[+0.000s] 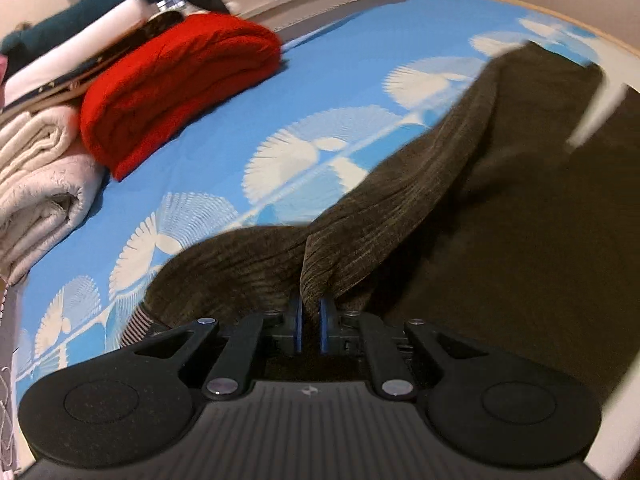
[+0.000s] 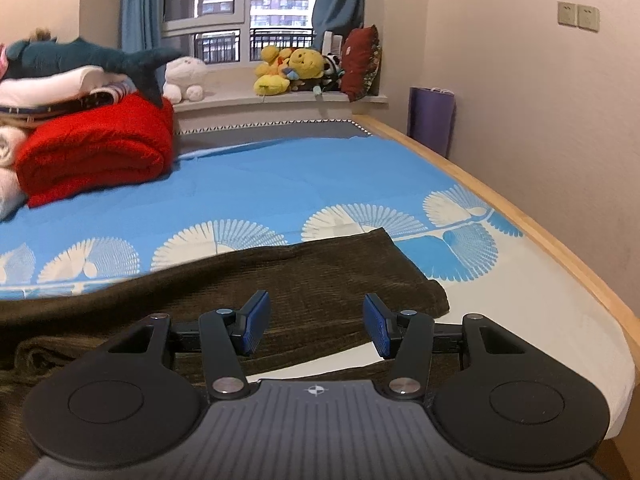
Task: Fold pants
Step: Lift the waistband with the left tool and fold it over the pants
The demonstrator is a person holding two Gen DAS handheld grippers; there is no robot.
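On the blue bedsheet (image 2: 280, 176), the brown pants (image 2: 280, 280) are being folded: a pinch of cloth is clenched in the left gripper (image 1: 310, 312), the right gripper (image 2: 316, 324) is held released above them, and the lifted fold must next be carried across.

pants (image 1: 400, 216): dark olive-brown corduroy | sheet (image 2: 280, 176): blue, white fans | blanket (image 2: 96, 148): red

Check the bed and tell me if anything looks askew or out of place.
Only the brown pants look uneven: the left gripper pinches a fold and lifts it into a ridge, while the rest lies flat under the open right gripper. The red blanket and the stack beside it look tidy.
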